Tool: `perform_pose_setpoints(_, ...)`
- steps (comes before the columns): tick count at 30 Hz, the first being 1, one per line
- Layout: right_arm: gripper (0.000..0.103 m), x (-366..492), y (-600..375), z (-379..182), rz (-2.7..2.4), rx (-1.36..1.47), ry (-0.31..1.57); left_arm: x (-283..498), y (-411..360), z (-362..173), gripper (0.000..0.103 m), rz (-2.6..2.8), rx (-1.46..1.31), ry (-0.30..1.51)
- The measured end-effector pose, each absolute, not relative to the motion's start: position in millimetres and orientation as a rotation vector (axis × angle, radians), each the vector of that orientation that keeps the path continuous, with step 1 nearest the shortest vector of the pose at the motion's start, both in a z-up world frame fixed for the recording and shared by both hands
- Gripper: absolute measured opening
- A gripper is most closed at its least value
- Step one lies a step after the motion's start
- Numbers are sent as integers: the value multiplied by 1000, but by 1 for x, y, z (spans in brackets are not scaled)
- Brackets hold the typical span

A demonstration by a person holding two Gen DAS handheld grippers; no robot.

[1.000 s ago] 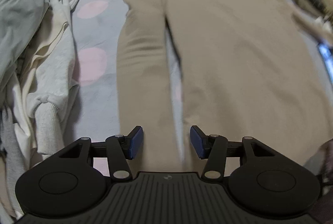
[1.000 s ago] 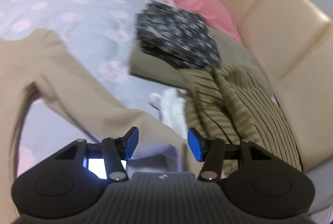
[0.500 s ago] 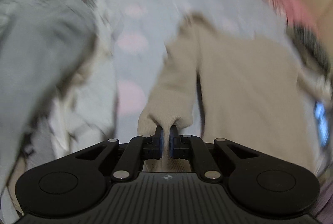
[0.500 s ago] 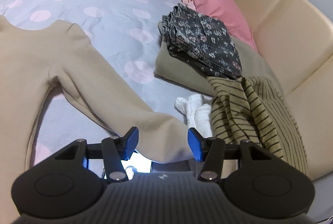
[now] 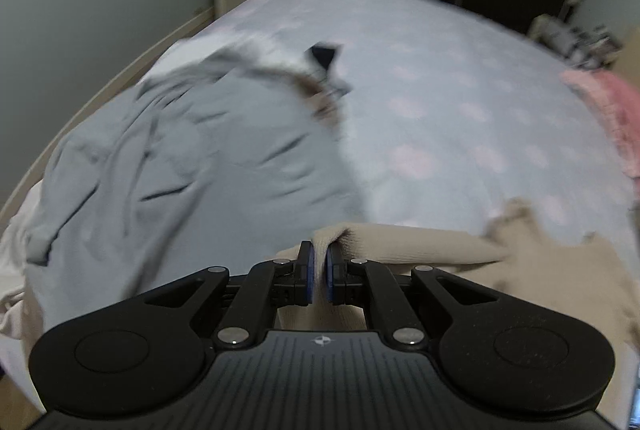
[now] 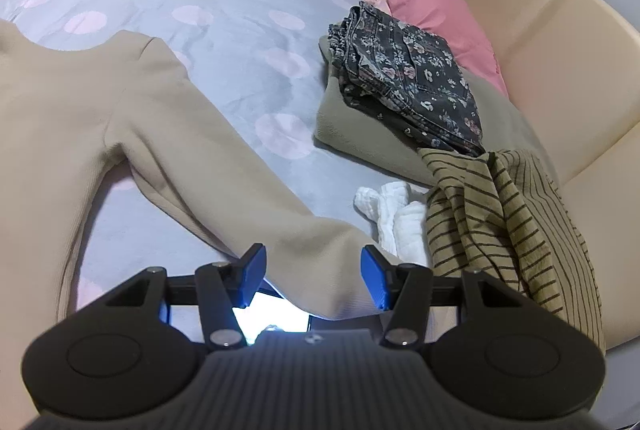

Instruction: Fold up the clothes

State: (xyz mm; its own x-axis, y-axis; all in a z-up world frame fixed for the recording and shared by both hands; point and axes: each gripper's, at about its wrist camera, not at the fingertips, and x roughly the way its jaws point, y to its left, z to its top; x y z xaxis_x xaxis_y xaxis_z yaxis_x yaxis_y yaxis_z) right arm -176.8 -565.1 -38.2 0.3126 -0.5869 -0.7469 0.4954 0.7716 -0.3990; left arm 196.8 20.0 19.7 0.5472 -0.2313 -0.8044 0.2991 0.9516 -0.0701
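Note:
A beige long-sleeved top [image 6: 60, 118] lies spread on the dotted blue bedspread [image 6: 224, 42]. My left gripper [image 5: 318, 264] is shut on the cuff of its left sleeve [image 5: 400, 242], which it holds lifted above the bed; the sleeve runs off to the right toward the top's body [image 5: 560, 270]. My right gripper [image 6: 313, 268] stands open just above the end of the other sleeve [image 6: 248, 190], with the cuff lying between its blue pads [image 6: 374, 276] and untouched.
A heap of grey and white clothes [image 5: 168, 166] lies on the left. On the right are folded floral jeans [image 6: 404, 78] on an olive garment [image 6: 372, 138], a striped cloth [image 6: 512, 222], white socks [image 6: 396, 210], a pink pillow [image 6: 424, 2], a cream headboard [image 6: 560, 42] and a lit phone [image 6: 272, 314].
My left gripper shut on the left sleeve's cuff, then rose and swung it up and left, so its view now faces the room's far end. The right gripper settled slightly nearer the other cuff.

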Motion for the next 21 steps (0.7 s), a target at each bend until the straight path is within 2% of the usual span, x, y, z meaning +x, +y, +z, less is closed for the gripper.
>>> perform_pose_setpoints(4, 56, -178, -569, -41, -725, -96, 1036, 211, 28, -11, 7, -243, 95, 949)
perform_pose_setpoints(7, 56, -178, -569, -42, -706, -77, 1027, 205, 24, -10, 18, -238, 129, 908)
perform_pose_setpoints(8, 56, -178, -569, -42, -691, -69, 1022, 198, 21, -8, 27, -239, 150, 885)
perform_pose_setpoints(9, 56, -177, -567, -42, -673, -63, 1016, 189, 18, -5, 41, -242, 174, 854)
perform_pose_setpoints(11, 56, -176, -561, -40, -623, -56, 1001, 172, 11, 2, 50, -255, 228, 788)
perform_pose_setpoints(15, 56, -175, -541, -35, -495, -32, 970, 134, -9, 19, 58, -360, 316, 680)
perform_pose_setpoints(21, 56, -176, -512, -39, -302, 43, 1008, 87, -36, 3, 58, -663, 330, 835)
